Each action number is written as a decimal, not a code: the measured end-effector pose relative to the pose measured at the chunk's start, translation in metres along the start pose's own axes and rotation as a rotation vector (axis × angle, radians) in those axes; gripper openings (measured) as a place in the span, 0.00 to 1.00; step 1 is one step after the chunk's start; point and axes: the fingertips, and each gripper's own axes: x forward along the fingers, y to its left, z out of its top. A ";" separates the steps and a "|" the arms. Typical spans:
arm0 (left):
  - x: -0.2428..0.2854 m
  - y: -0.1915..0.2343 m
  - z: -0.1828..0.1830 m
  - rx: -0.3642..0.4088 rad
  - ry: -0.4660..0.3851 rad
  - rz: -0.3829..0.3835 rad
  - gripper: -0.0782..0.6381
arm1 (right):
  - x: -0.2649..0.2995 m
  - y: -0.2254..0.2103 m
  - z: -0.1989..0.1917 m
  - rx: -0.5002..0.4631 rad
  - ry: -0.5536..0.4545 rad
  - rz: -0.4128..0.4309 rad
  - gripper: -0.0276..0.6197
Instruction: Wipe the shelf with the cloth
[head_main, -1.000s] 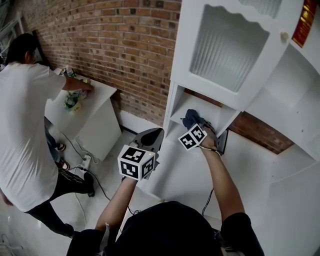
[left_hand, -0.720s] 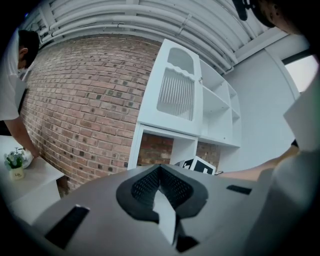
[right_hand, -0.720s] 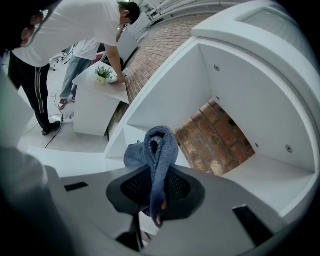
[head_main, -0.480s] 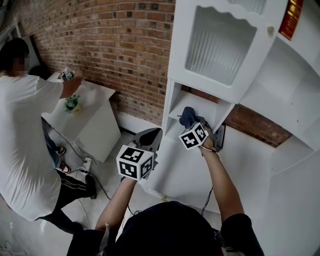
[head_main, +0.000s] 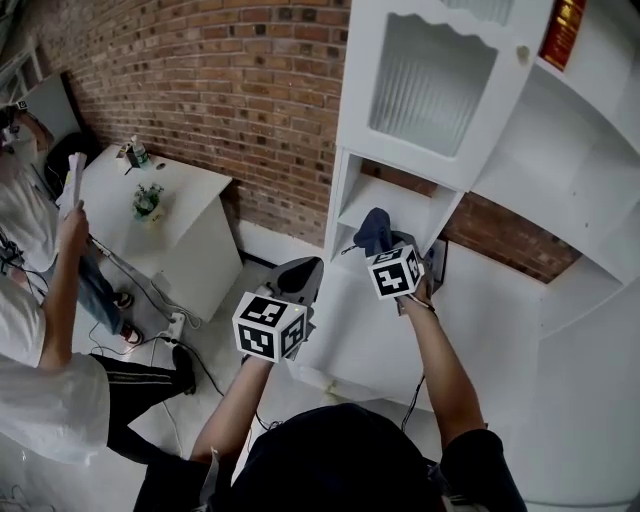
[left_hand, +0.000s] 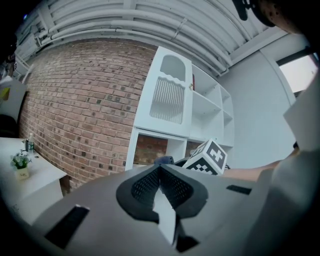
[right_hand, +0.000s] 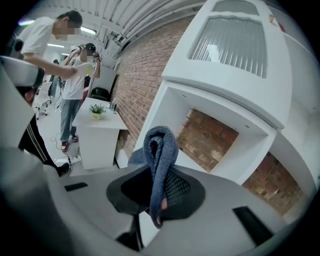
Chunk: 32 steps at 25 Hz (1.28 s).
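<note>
Cloth (head_main: 374, 229), clamped upright in the right hand-held gripper (head_main: 385, 245), meets the shelf (head_main: 392, 203) at 12 o'clock; the left hand-held gripper (head_main: 304, 272), jaws together and empty, hangs farther back.

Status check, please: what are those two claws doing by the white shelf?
Left gripper shut, empty, short of the shelf. Right gripper shut on blue cloth at the shelf's open bay; contact unclear. Nothing in the way.

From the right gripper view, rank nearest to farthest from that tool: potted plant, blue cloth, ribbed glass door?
1. Blue cloth, clamped in the right tool.
2. Ribbed glass door, above right.
3. Potted plant, on the desk, far left.
</note>
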 end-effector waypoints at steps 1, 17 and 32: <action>-0.003 -0.002 0.000 0.001 -0.003 0.000 0.13 | -0.007 0.003 0.002 0.015 -0.013 0.005 0.14; -0.066 0.002 0.010 0.009 -0.039 0.050 0.13 | -0.105 0.057 0.041 0.126 -0.224 0.073 0.14; -0.122 0.011 0.005 -0.022 -0.056 0.087 0.13 | -0.160 0.105 0.051 0.181 -0.289 0.129 0.14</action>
